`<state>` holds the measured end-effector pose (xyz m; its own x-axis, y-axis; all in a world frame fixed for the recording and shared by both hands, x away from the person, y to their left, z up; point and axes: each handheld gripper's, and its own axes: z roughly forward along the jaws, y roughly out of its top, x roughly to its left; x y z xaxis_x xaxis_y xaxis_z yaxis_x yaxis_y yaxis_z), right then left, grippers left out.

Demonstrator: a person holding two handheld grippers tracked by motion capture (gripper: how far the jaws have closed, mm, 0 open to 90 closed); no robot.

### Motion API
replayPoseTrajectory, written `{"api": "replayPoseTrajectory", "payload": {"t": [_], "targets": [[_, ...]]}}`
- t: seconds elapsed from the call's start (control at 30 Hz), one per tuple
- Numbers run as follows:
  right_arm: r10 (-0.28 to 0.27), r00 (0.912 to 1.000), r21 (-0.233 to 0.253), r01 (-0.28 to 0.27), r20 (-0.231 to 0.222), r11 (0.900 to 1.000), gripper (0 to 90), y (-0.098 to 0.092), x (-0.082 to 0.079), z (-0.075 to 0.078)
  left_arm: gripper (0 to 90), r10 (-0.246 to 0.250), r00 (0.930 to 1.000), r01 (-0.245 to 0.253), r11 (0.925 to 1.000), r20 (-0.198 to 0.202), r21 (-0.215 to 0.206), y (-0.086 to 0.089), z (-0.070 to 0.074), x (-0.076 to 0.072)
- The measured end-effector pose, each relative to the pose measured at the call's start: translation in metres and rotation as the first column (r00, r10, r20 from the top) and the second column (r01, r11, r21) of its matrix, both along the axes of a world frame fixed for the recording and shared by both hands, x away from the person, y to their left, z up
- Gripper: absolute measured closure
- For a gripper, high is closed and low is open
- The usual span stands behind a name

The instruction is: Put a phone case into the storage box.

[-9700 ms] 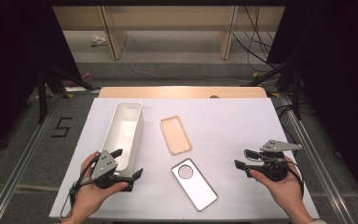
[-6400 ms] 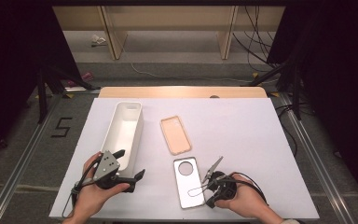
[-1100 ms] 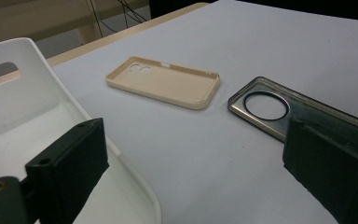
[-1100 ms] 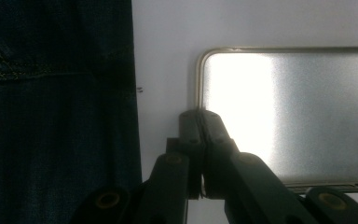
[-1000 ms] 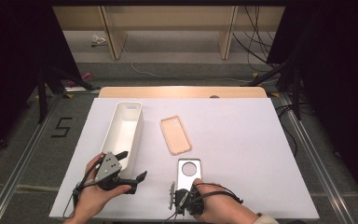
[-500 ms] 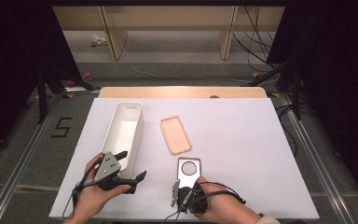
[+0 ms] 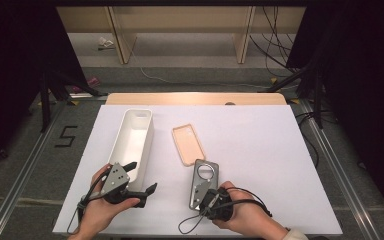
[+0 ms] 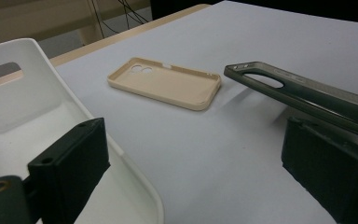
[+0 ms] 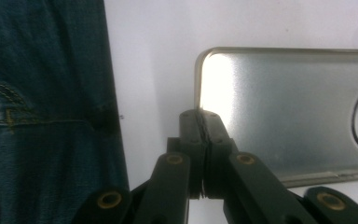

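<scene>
1. High view: your right gripper (image 7: pixel 200 196) sits at the near edge of the white table (image 7: pixel 260 150), pinching the near end of the dark grey metallic phone case with the round camera hole (image 7: pixel 203 180). The case points away from you, just short of the beige soft phone case (image 7: pixel 188 144) lying flat farther out. Your left gripper (image 7: pixel 139 176) rests at the near end of the long white plastic bin (image 7: pixel 132 141), jaws spread.

2. Left gripper view: your left gripper (image 8: pixel 205 163) is wide open with nothing between its jaws. One jaw hangs over the white bin (image 8: pixel 23 116). The grey case (image 8: pixel 307 95) is tilted, its far end lifted off the table, with the beige case (image 8: pixel 165 83) beyond it.

3. Right gripper view: your right gripper (image 9: pixel 204 122) has its jaws pressed together on the edge of the grey case (image 9: pixel 289 112), near a corner.
</scene>
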<state>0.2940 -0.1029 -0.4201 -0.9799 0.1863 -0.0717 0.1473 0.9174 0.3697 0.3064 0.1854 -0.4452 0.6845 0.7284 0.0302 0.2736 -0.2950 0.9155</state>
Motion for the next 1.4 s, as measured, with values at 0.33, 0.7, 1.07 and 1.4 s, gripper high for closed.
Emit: {"api": "replayPoseTrajectory", "payload": {"t": [0.33, 0.7, 1.07, 1.4], "targets": [[0.000, 0.9996, 0.079, -0.003, 0.027, 0.997, 89.3, -0.005, 0.001, 0.008, 6.9, 0.003, 1.0000, -0.003, 1.0000, 0.005, -0.006, -0.001, 0.001, 0.000], [-0.013, 0.9977, 0.142, 0.004, 0.067, 0.990, 89.3, -0.016, 0.005, 0.013, 10.0, -0.023, 0.9994, 0.022, 0.9976, -0.026, -0.066, -0.017, 0.016, 0.001], [-0.014, 0.9953, 0.151, 0.000, 0.095, 0.988, 89.3, -0.014, 0.003, 0.015, 13.5, -0.051, 0.9960, 0.046, 0.9962, -0.073, -0.074, -0.052, 0.046, 0.030], [-0.014, 0.9937, 0.154, -0.004, 0.111, 0.988, 89.3, -0.013, 0.001, 0.018, 15.1, -0.078, 0.9897, 0.073, 0.9961, -0.120, -0.050, -0.083, 0.066, 0.055]]}}
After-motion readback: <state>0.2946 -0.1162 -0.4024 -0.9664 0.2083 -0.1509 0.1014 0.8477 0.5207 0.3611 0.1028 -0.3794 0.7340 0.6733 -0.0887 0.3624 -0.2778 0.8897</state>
